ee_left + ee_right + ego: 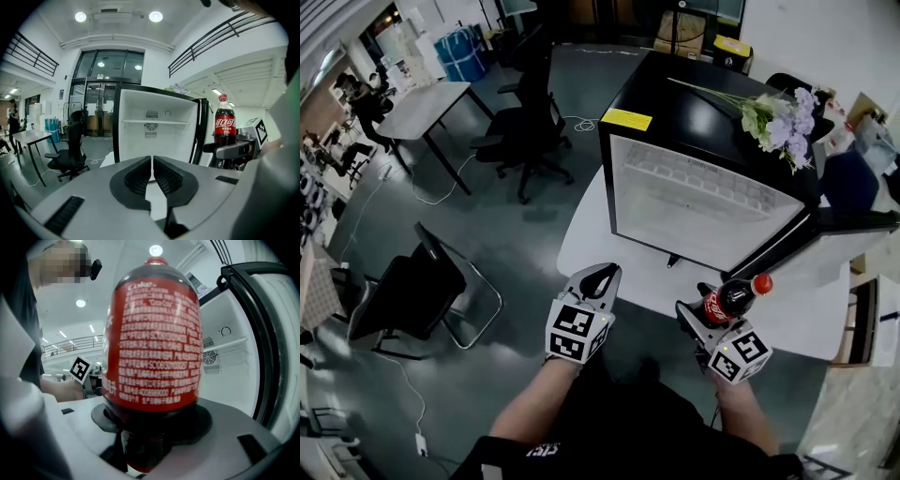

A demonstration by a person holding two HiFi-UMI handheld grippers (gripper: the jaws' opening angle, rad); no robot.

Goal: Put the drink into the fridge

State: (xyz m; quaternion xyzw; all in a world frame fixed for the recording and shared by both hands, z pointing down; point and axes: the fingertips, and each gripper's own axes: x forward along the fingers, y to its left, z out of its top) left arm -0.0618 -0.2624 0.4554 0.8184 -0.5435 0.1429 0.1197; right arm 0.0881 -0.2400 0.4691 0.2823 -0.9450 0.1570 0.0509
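Gripping: my right fingers (pixel 206 423) clamp the cola bottle (pixel 152 343); left fingers (pixel 136 180) closed, empty.
Done: fridge door (pixel 844 221) open.
Remaining: bottle goes inside.

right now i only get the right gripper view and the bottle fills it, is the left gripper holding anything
Observer: No. The left gripper, aimed at the fridge, has its jaws together with nothing between them.
Operator: ok what does the fridge stand on
Observer: It stands on a white table.
Operator: anything on top of it
Observer: Flowers lie on its black top.
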